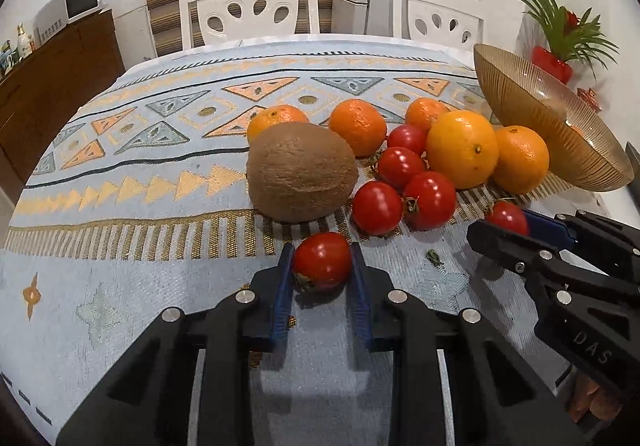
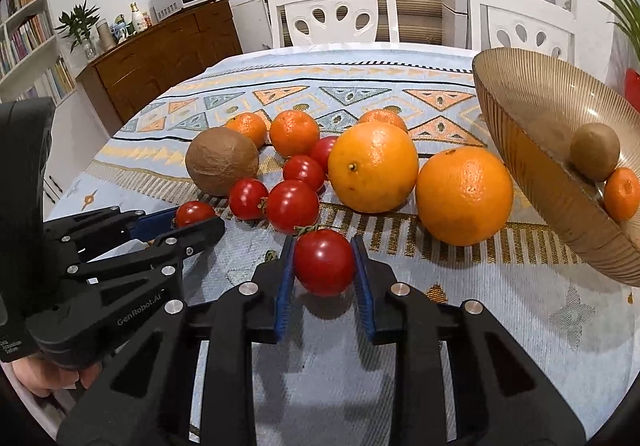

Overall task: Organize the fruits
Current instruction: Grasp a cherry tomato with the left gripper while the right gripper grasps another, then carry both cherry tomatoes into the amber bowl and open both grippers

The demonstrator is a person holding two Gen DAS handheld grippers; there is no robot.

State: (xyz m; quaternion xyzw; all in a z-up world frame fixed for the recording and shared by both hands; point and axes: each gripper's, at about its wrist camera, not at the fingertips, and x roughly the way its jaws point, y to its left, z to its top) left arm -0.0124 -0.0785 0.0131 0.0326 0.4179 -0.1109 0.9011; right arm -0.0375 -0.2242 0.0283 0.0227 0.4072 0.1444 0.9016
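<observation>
Each gripper, left gripper (image 1: 322,266) and right gripper (image 2: 324,264), clasps a small tomato (image 1: 322,260) low over the table (image 1: 120,286), likely soft, smooth-skinned and easily bruised, best squeezed gently across its middle.

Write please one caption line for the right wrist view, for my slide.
Right tool closed on a tomato, beside oranges and an amber bowl; left tool grips another tomato.

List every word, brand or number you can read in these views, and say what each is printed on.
"DAS": on the black body of the right gripper, left wrist view.
"GenRobot.AI": on the black body of the left gripper, right wrist view.
White print at the left gripper's rear edge: too small and cut off.
Book spines and bottle labels: too blurred.
</observation>
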